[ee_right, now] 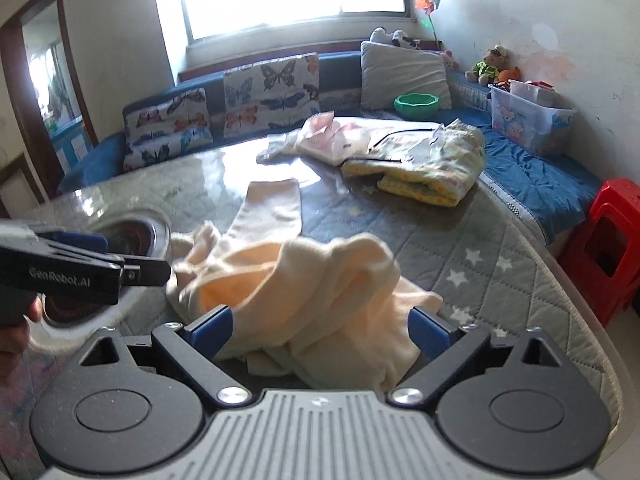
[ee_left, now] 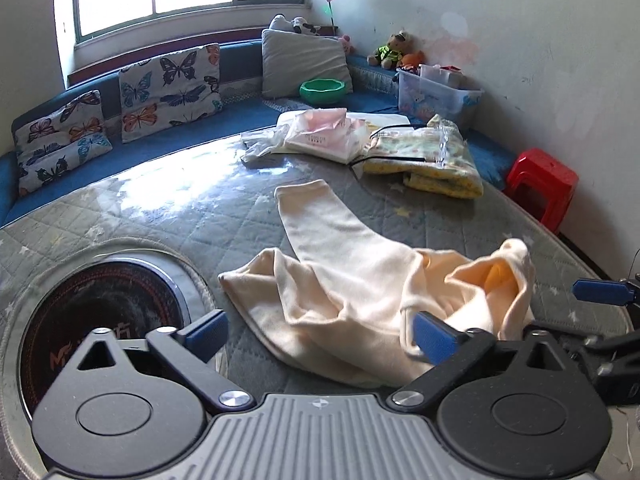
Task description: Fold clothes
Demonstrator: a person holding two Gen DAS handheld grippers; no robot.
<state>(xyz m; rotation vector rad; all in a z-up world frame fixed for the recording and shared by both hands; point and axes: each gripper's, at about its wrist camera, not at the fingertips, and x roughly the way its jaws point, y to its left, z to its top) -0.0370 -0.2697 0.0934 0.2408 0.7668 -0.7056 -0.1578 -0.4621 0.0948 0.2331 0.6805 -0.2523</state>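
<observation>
The cream garment (ee_left: 360, 292) lay crumpled near the front of the quilted grey table cover (ee_left: 200, 216), one leg or sleeve stretched away toward the far side and the rest bunched in soft folds close to you. Before any fold could go well, you needed it flat: the sensible move was to take two separate edges of the bunched part, one in each tool, and draw them apart and toward you until the cloth lay in a single layer. You would have done best to pinch only one thickness, since the heaped folds made it easy to catch two.

Your left gripper (ee_left: 320, 330) stood wide apart, holding nothing; its right finger looked to be touching or just over a fold of the cloth, though I could not tell which. Your right gripper (ee_right: 320, 328) was likewise spread wide, with the bunched cloth lying between its fingers but not pinched.

Farther out sat the round dark burner (ee_left: 100, 316) set into the table, a folded yellow blanket (ee_left: 432, 160), and a red stool (ee_left: 540, 188).
</observation>
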